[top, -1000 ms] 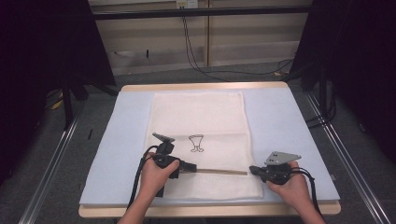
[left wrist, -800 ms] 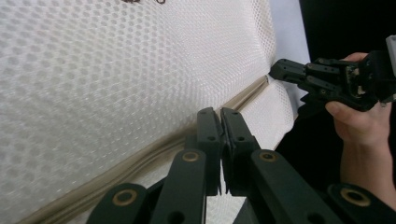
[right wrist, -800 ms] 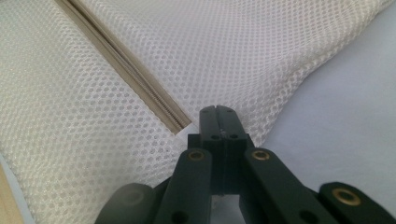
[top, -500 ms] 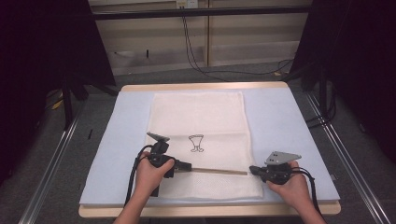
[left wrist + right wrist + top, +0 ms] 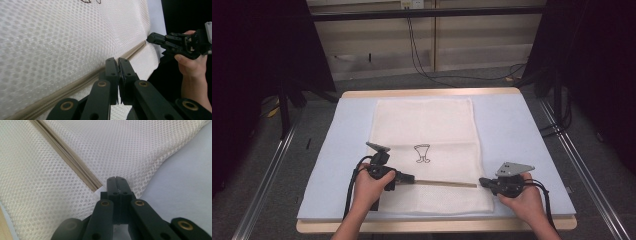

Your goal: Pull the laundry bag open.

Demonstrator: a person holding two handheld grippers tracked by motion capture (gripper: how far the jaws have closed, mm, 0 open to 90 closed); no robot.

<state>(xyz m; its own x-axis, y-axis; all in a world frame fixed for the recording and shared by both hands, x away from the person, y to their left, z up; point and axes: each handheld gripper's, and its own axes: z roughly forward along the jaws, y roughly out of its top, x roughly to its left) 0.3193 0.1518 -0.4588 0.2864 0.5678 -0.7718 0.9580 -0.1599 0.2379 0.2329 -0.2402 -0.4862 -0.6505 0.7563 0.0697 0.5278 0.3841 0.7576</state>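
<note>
Left hand-held gripper clenched at zipper, jaws tight together, maybe pinching zipper pull, too hidden to tell. Right hand-held gripper clenched at other zipper end, by bag's right edge. Mesh bag white, full of tiny holes, flat, lies in middle of counter on pale blue mat. Small black cup drawing on bag. Tan zipper runs straight across bag near front edge

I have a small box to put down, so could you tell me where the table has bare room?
The blue mat lies bare to the right of the mesh laundry bag, and in a narrower strip to its left. The near edge is crowded: the left gripper and right gripper sit at the zipper.
</note>
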